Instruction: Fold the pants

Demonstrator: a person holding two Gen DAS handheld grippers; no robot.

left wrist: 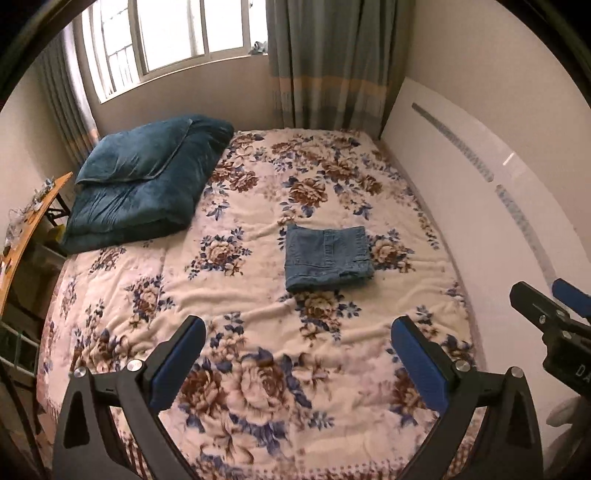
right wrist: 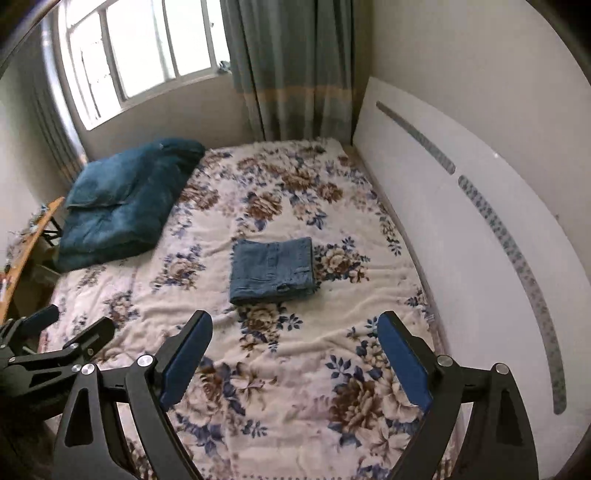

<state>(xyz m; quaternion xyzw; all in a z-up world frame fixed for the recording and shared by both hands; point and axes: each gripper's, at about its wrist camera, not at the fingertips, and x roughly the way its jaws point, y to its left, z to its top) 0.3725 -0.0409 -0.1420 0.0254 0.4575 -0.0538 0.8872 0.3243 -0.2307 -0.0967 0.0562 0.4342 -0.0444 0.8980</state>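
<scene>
Blue denim pants (left wrist: 327,257) lie folded into a compact rectangle on the flowered blanket (left wrist: 258,332), mid-bed; the same pants (right wrist: 273,270) show in the right wrist view. My left gripper (left wrist: 297,328) is held well back from them above the near part of the bed, open, nothing between its blue pads. My right gripper (right wrist: 294,323) is likewise open and empty, short of the pants. The right gripper (left wrist: 546,295) also appears at the right edge of the left wrist view, and the left gripper (right wrist: 70,325) at the lower left of the right wrist view.
A folded dark teal quilt (left wrist: 147,181) with a pillow lies at the bed's far left. A white headboard (left wrist: 480,206) runs along the right side. A wooden table (left wrist: 33,221) stands left of the bed. Window (left wrist: 173,33) and curtains (left wrist: 325,62) are behind.
</scene>
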